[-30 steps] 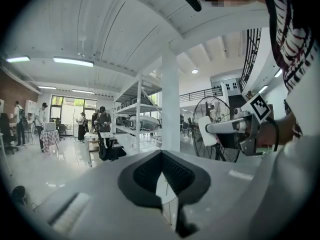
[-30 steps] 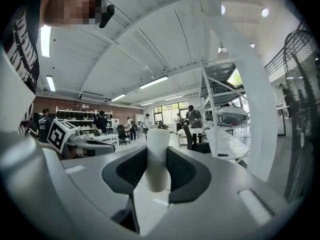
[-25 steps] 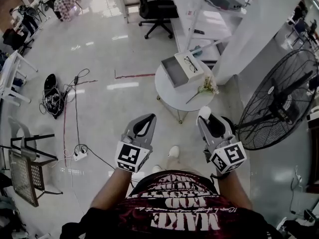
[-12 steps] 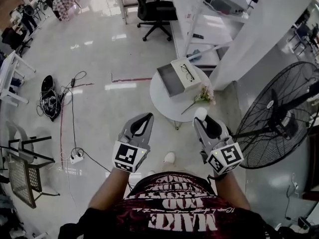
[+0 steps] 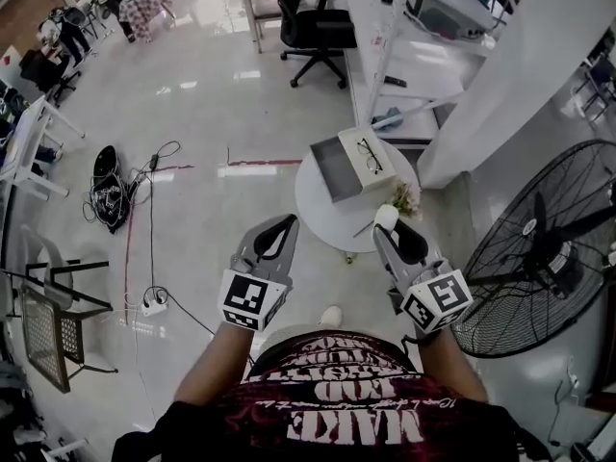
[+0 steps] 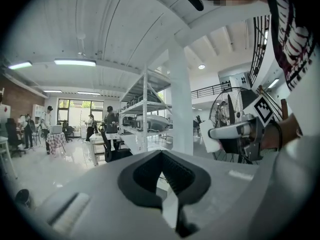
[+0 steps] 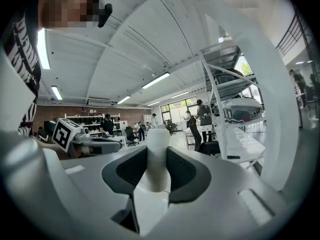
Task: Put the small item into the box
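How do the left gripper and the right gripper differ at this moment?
The right gripper clamps a small white item; the left gripper is shut, empty. In the head view the right gripper's tip overlaps the round table, the left gripper's tip the floor. Both point forward.

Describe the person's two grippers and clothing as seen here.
Both the left gripper and right gripper are pale grey wedge-shaped shells with black ribbed pads, each carrying a white cube printed with black square markers. The person wears a dark short-sleeved shirt with pale lettering.
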